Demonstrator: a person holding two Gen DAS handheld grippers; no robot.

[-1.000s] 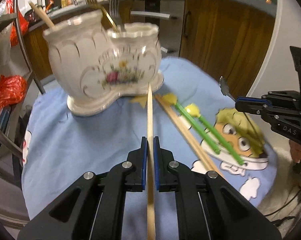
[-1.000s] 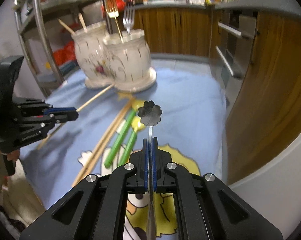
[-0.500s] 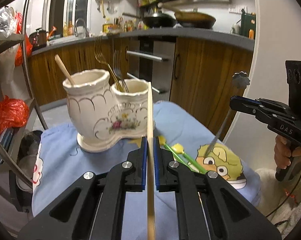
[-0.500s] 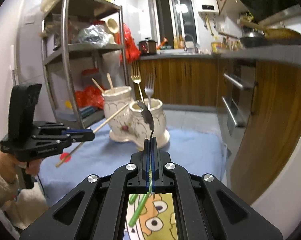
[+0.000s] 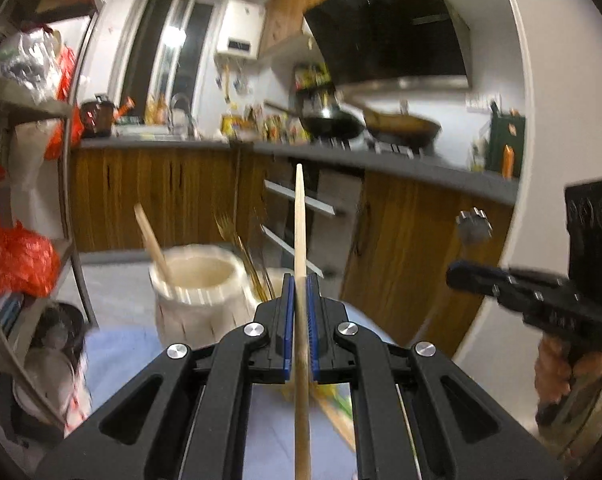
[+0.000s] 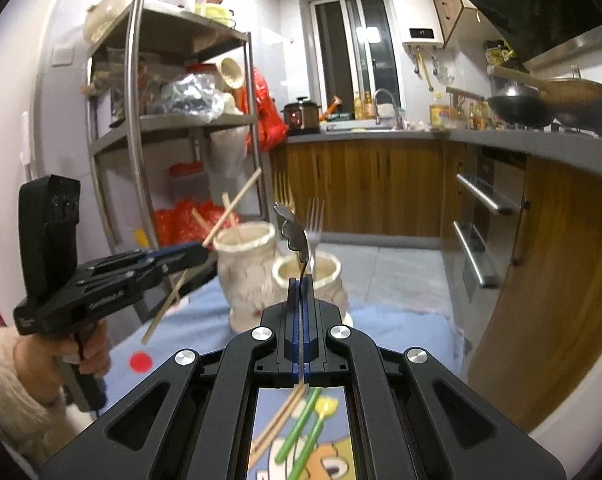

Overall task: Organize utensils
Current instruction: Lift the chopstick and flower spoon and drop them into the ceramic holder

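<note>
Both tools are loaded and lifted above the table: the left gripper has its jaws pinching a wooden chopstick near its middle, tip raised, while the right gripper has its jaws pressed on the thin handle of a metal spoon, bowl uppermost.

The step in hand appears to be the carry to the two-cup ceramic holder standing on the blue cloth ahead. The taller cup already holds chopsticks, the lower cup forks, so the next move likely calls for tipping each piece end-down over its matching rim and lowering before release.

Room is tight at the mouths. The forks stand in the lower cup close beside the spoon's path, and a stick leans across the taller cup's opening. The two grippers sit near each other, so one at a time looks safer. More chopsticks, wooden and green, lie on the cloth below.
</note>
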